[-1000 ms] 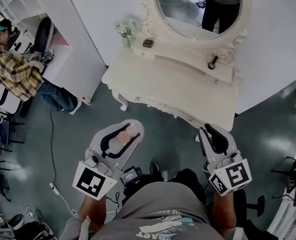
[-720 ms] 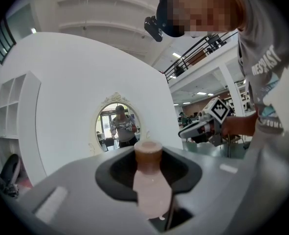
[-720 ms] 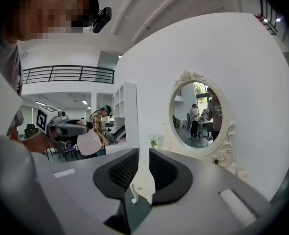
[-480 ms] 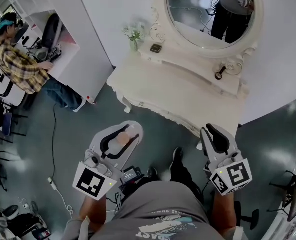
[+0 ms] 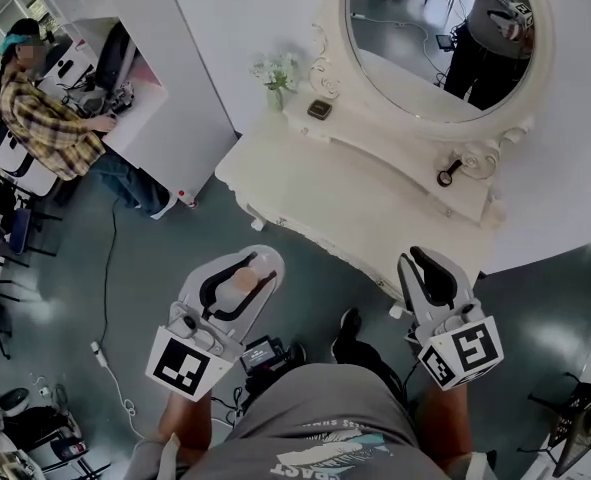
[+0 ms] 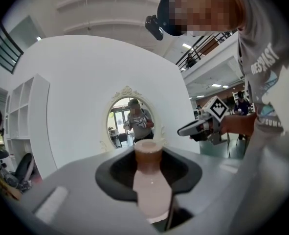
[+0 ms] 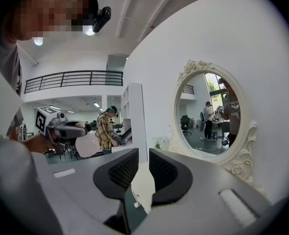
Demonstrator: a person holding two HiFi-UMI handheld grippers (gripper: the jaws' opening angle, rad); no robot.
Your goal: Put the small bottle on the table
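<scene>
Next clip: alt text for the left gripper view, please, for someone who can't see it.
The left gripper is shut on the small bottle, pale pink with a brown cap, at lower centre. Behind it, an oval mirror in an ornate frame stands against a white wall, and the right gripper shows at the right.

The left tongs (image 6: 149, 174) grip a small bottle (image 6: 152, 192), its brown cap pointing ahead toward an oval mirror (image 6: 130, 122).
</scene>
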